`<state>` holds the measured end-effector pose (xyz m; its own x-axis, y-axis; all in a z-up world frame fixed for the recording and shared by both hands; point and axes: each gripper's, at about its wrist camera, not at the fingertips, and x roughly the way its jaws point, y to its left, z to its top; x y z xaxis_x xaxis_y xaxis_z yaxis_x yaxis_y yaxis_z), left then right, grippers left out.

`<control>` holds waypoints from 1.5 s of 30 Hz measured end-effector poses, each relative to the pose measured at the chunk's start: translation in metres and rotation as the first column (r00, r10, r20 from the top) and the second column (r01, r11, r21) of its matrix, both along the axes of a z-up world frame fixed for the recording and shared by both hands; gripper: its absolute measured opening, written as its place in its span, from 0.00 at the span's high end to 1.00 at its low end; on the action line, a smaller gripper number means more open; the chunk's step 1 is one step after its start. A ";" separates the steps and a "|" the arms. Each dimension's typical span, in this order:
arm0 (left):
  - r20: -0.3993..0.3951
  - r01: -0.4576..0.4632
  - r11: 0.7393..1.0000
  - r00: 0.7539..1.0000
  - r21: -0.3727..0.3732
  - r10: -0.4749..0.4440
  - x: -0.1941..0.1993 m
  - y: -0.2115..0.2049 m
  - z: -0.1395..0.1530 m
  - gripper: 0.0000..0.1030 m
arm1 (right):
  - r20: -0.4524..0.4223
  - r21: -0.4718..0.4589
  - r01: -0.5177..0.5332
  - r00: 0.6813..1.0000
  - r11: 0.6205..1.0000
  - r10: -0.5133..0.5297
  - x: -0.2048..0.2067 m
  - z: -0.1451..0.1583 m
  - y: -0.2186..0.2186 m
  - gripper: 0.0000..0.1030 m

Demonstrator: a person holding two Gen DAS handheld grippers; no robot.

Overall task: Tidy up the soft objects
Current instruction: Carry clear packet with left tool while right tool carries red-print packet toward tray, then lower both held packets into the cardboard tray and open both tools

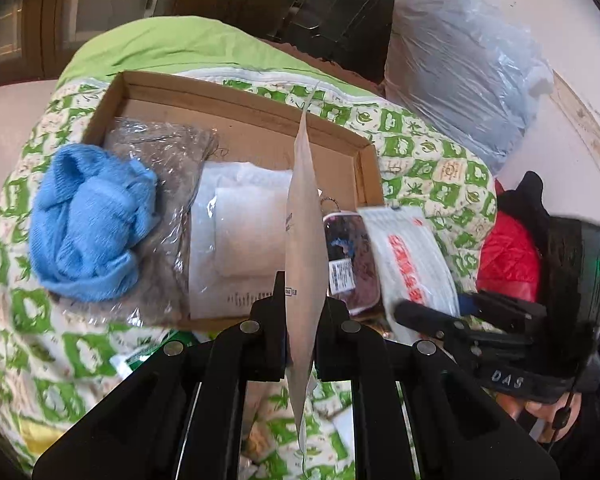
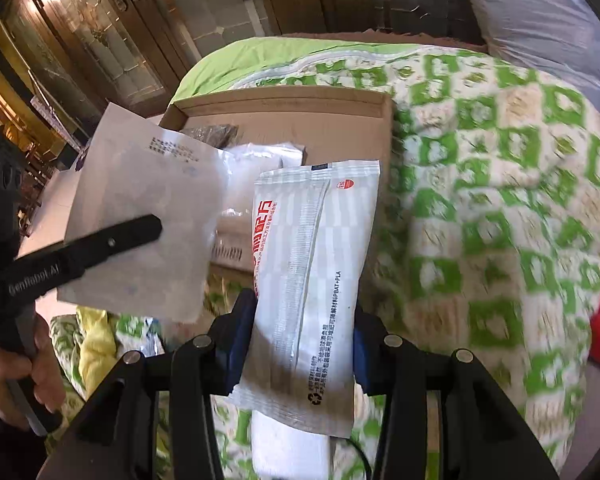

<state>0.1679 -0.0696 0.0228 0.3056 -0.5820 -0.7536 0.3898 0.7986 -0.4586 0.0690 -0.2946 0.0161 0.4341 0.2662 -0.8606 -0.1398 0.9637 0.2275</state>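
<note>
Gripped packets (image 1: 305, 216) before cloth-filled box (image 1: 236, 98)

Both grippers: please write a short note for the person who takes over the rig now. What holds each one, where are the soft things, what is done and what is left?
Left gripper: shut on a flat grey-white pouch, held edge-on above the cardboard box.
Right gripper: shut on a white packet with red print, held near the box's right end.
In or on the box: blue knit, brown item in clear wrap, white wrapped pack, dark pouch.
The box sits on the green patterned quilt.
Left: set both held packs in the box.
</note>
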 end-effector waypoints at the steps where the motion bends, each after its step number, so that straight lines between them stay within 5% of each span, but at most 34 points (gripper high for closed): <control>1: -0.002 0.001 1.000 1.000 0.004 -0.001 0.003 -0.002 -0.002 0.92 | -0.009 0.006 -0.002 1.000 1.000 0.002 0.006 -0.001 0.001 0.59; 10: -0.050 -0.018 1.000 0.999 -0.021 0.017 0.031 0.000 -0.020 0.92 | -0.022 -0.007 -0.120 0.993 0.993 0.120 0.081 -0.003 0.023 0.58; 16: -0.069 -0.053 0.999 0.996 0.008 0.054 0.045 0.007 -0.037 0.91 | -0.083 0.038 -0.004 0.997 0.999 0.007 0.116 -0.012 0.011 0.58; 18: -0.068 -0.069 0.997 0.995 0.034 0.072 0.047 0.009 -0.042 0.86 | -0.116 0.080 0.035 0.993 0.996 -0.025 0.124 -0.020 0.005 0.58; 20: -0.041 -0.082 0.992 0.995 0.092 0.087 0.047 0.009 -0.046 0.68 | -0.136 0.100 0.063 0.990 0.993 -0.049 0.130 -0.027 0.002 0.58; 24: -0.019 -0.071 0.990 0.997 0.123 0.074 0.048 0.007 -0.048 0.59 | -0.143 0.124 0.091 0.987 0.988 -0.073 0.140 -0.038 -0.001 0.58; 31: 0.065 -0.073 0.983 0.996 0.169 0.062 0.043 0.004 -0.035 0.33 | -0.089 0.119 0.088 0.993 0.989 -0.077 0.140 -0.042 0.006 0.54; 35: 0.091 -0.075 0.983 0.994 0.168 0.061 0.040 0.011 -0.025 0.33 | -0.032 0.083 0.110 0.994 0.990 -0.108 0.129 -0.034 0.008 0.30; 45: 0.089 -0.103 0.980 0.992 0.168 0.089 0.004 0.046 -0.005 0.30 | 0.049 0.095 0.131 0.989 0.987 -0.137 0.061 0.000 0.000 0.26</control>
